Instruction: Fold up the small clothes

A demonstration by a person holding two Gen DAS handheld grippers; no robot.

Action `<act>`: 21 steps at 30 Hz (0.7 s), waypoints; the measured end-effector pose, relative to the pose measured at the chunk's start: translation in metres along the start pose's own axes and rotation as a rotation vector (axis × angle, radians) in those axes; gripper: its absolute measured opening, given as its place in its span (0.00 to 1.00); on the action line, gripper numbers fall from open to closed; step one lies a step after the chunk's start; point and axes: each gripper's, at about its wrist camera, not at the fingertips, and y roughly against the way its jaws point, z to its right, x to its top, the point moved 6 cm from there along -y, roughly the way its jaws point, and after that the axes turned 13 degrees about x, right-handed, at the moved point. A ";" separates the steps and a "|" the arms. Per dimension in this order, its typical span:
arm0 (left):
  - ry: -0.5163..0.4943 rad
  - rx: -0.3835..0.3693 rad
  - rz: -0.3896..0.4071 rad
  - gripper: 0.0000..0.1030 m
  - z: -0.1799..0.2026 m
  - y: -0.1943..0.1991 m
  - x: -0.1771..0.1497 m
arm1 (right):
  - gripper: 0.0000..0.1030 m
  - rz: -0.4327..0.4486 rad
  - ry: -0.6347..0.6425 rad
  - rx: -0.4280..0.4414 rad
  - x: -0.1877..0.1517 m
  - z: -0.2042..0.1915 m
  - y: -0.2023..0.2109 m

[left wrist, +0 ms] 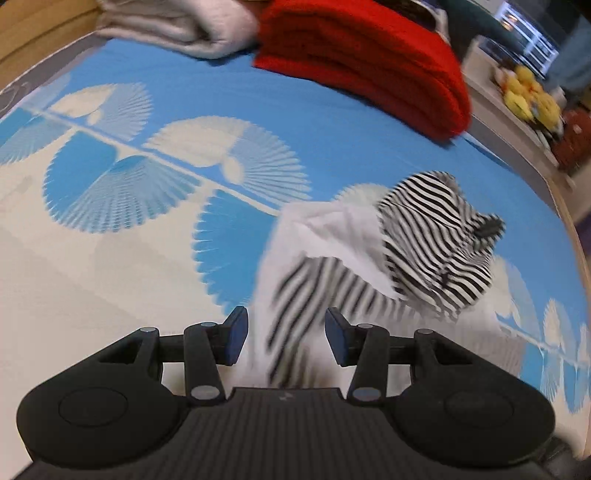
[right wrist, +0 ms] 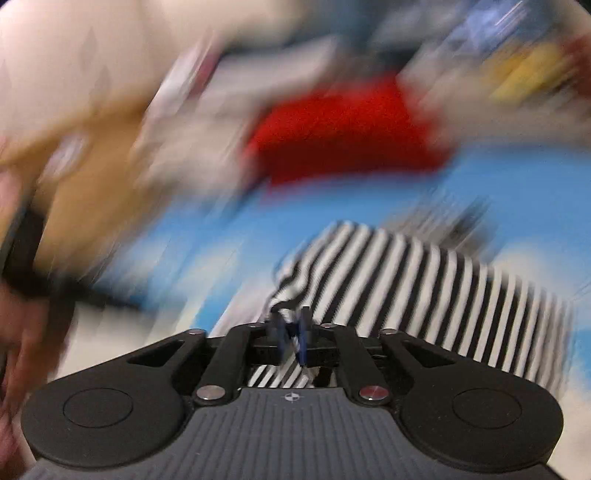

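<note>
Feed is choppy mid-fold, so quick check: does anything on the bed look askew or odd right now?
Only the striped garment: it is bunched and half inside out, white lining showing, not flat on the blue sheet. The right gripper pinches a striped edge; the left gripper is open with cloth between its fingers. The red stack looks tidy.

Blue sheet (left wrist: 221, 92) with white fan-shaped prints covered the bed. Folded red blanket (left wrist: 369, 62) lay at the far side on the sheet, showing as a red smear (right wrist: 343, 136) in the blurred right wrist view. Pale grey folded blanket (left wrist: 177, 26) sat just beside it, to the left. Yellow soft toys (left wrist: 528, 96) stood on a pale ledge (left wrist: 491, 99) past the bed's right edge. Wooden bed frame (left wrist: 33, 33) showed at the far left corner
</note>
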 end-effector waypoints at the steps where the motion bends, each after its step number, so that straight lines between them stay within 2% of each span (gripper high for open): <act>1: 0.009 0.004 -0.007 0.49 -0.005 -0.002 0.001 | 0.17 -0.092 -0.018 -0.014 -0.014 0.002 -0.014; 3: 0.018 0.011 -0.026 0.50 -0.013 -0.008 0.000 | 0.17 -0.160 -0.052 -0.053 -0.025 0.011 -0.021; 7: 0.022 -0.013 -0.063 0.49 -0.016 -0.019 -0.005 | 0.30 -0.113 -0.102 -0.125 -0.012 0.027 -0.007; 9: 0.033 -0.039 -0.097 0.50 -0.017 -0.028 -0.009 | 0.32 -0.085 -0.117 -0.185 -0.012 0.037 0.004; 13: 0.010 -0.045 -0.180 0.49 -0.015 -0.055 -0.027 | 0.36 -0.057 -0.223 -0.364 -0.007 0.077 0.025; 18: -0.055 -0.025 -0.245 0.47 -0.011 -0.080 -0.051 | 0.36 0.041 -0.391 -0.458 -0.001 0.120 0.061; 20: -0.079 -0.014 -0.252 0.31 -0.006 -0.086 -0.056 | 0.36 0.091 -0.441 -0.493 0.002 0.133 0.075; 21: -0.095 -0.016 -0.252 0.15 -0.003 -0.086 -0.057 | 0.36 0.111 -0.461 -0.511 0.001 0.139 0.083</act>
